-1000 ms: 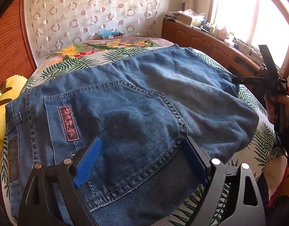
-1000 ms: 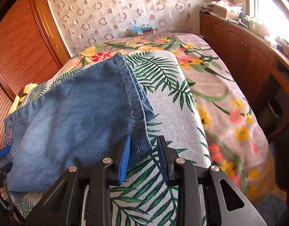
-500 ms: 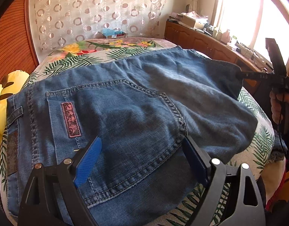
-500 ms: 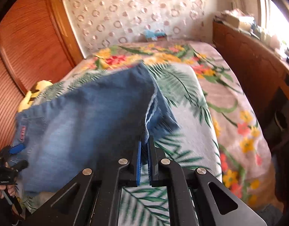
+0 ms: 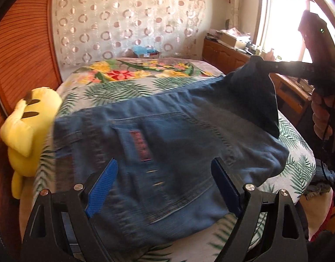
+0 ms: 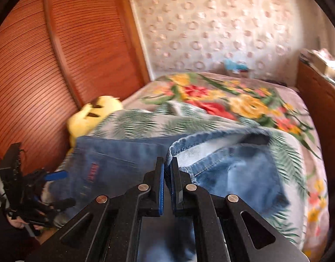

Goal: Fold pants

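**Right gripper lifting jeans hem over a floral bed**

Blue jeans (image 5: 167, 152) are lying across a bed (image 5: 123, 87) covered in a palm-and-flower bedspread. The right gripper (image 6: 167, 168) is clenching the leg hem, raising it at two o'clock in the left view. The left gripper (image 5: 165, 183) is hanging spread wide above the back pocket, gripping nothing. A yellow plush toy (image 5: 30, 126) is sitting at nine o'clock.
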Demonstrator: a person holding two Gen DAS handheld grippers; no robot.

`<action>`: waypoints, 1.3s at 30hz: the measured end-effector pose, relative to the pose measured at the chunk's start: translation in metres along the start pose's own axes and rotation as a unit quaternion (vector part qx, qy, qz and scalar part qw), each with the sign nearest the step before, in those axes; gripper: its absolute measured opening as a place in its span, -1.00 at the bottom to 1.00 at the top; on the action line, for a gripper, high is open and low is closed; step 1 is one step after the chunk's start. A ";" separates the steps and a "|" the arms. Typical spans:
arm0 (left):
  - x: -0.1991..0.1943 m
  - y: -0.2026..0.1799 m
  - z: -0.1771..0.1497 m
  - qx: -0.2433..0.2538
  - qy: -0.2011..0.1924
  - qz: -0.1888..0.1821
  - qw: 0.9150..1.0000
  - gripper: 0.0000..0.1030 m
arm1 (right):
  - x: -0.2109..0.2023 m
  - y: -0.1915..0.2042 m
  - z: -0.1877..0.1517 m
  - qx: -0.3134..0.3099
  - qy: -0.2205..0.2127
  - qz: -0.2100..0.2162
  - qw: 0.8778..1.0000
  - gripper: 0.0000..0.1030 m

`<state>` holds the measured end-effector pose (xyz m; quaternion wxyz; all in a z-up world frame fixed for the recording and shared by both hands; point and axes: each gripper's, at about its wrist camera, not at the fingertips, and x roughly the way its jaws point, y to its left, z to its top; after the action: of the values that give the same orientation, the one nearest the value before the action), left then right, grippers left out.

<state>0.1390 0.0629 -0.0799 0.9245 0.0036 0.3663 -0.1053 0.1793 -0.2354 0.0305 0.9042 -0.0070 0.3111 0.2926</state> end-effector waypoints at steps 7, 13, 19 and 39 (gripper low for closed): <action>-0.020 0.033 -0.007 -0.022 -0.009 0.026 0.999 0.70 | 0.024 0.058 0.007 -0.040 0.016 0.074 0.996 -0.91; -0.021 0.044 -0.010 -0.035 -0.009 0.028 0.999 0.70 | 0.050 0.067 0.008 -0.059 0.066 0.112 0.990 -0.90; -0.011 0.037 -0.007 -0.033 -0.004 0.019 0.999 0.70 | 0.053 0.058 0.009 -0.071 0.079 0.086 0.991 -0.49; 0.050 -0.006 0.026 0.007 0.033 -0.042 0.999 0.15 | 0.071 0.025 -0.020 -0.022 0.085 -0.030 0.996 -0.32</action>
<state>0.1910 0.0449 -0.0948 0.9068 -0.0018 0.3955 -0.1461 0.2000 -0.1815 -0.0219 0.8826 -0.0606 0.3800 0.2702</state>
